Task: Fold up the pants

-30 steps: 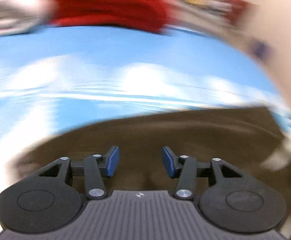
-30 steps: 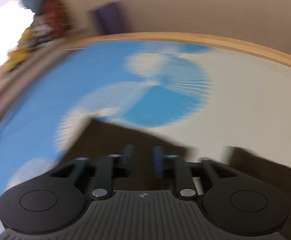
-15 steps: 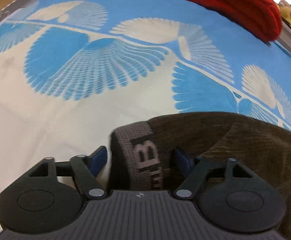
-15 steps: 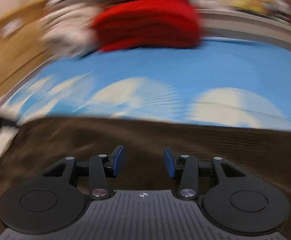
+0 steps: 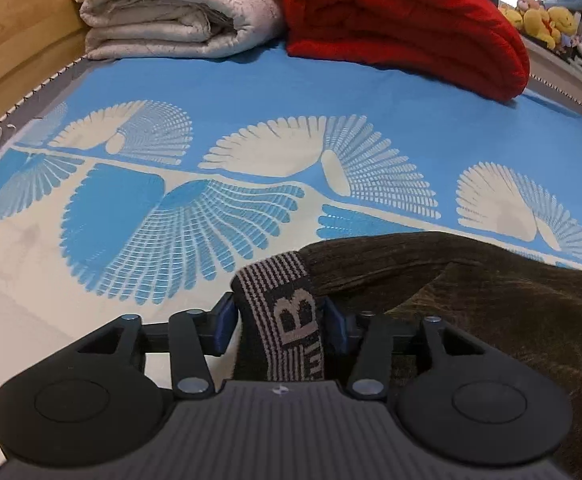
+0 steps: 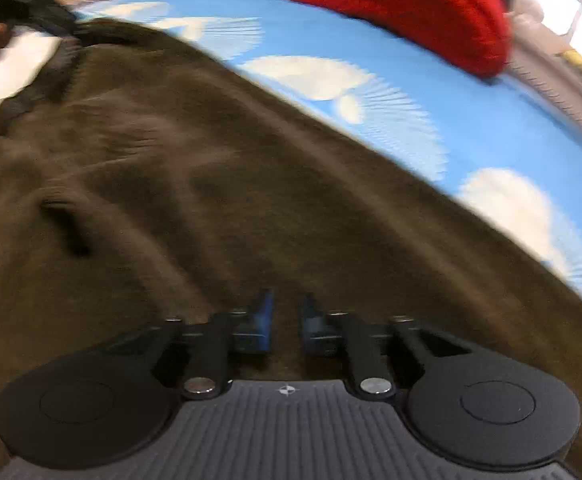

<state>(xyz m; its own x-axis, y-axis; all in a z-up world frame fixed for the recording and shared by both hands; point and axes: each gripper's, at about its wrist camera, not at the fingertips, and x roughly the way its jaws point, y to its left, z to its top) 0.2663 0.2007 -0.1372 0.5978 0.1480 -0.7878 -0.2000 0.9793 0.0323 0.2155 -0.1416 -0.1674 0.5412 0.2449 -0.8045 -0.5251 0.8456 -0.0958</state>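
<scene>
Left hand-held gripper (image 5: pixel 279 326) is clamping the striped waistband (image 5: pixel 287 300) of the brown pants (image 6: pixel 211 184), which are lying across the bed (image 5: pixel 251 92). Right hand-held gripper (image 6: pixel 285 320) is hovering above them, fingers slightly apart, holding nothing. Folded blankets (image 5: pixel 403 20) are sitting at the bed's far edge.

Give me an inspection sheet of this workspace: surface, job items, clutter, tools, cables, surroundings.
Surface: blue and cream patterned bedspread.
Job's things: brown pants spread on it; striped waistband at the near edge.
Clutter: red blanket and cream quilt, folded at the far end.
Grippers: left tool shut on the waistband; right tool over the pants, narrow gap, grip unclear.
Cables: nothing seen.
Surroundings: wooden bed frame, plush toys.
</scene>
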